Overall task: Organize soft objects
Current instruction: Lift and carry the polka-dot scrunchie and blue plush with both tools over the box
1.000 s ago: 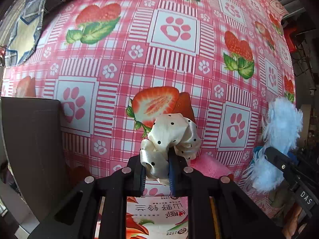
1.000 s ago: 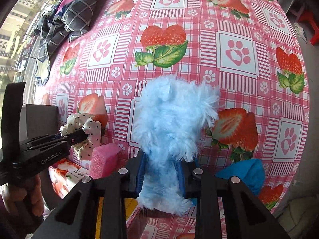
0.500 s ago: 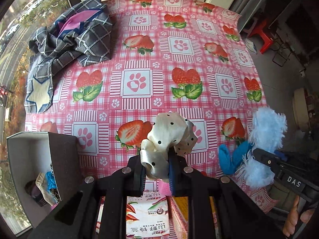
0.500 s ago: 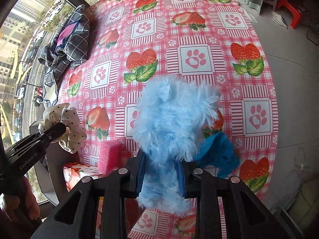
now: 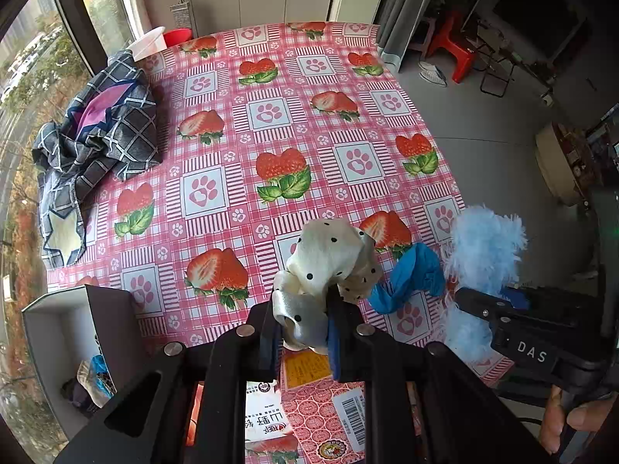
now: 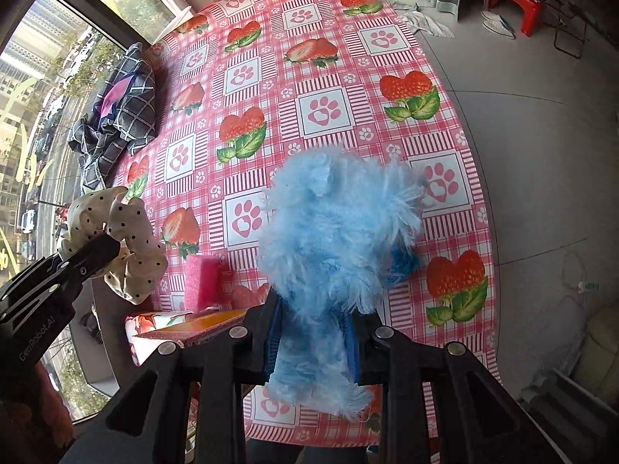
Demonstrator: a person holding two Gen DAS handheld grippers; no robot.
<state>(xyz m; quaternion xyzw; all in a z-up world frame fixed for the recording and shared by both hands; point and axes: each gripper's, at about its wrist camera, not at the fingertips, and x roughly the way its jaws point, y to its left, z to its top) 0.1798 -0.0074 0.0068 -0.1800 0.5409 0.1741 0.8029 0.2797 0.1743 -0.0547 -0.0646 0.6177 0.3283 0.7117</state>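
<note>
Gripping cream dotted scrunchie (image 5: 329, 266), left gripper (image 5: 303, 332); right gripper (image 6: 313, 340) clamps fluffy blue scrunchie (image 6: 332, 232); pink sponge (image 6: 201, 282), snack boxes (image 6: 182, 328) below.

Strawberry-print table (image 5: 294, 123): plaid cloth (image 5: 100, 139), blue scrunchie (image 5: 410, 278), pink sponge (image 6: 201, 282), maybe boxes.

Both now well above the tabletop (image 5: 271, 123), far more of its strawberry cloth in view than a second ago. Left tool (image 5: 301, 332) up with the cream dotted scrunchie (image 5: 329, 263), hanging clear of the cloth; open grey box (image 5: 65, 348) now visible below-left of it, floor and red stool (image 5: 452, 46) beyond. Right tool (image 6: 313, 344) raised with the fluffy light-blue piece (image 6: 332, 232); blue cloth (image 5: 410, 278) left lying between the two tools.
</note>
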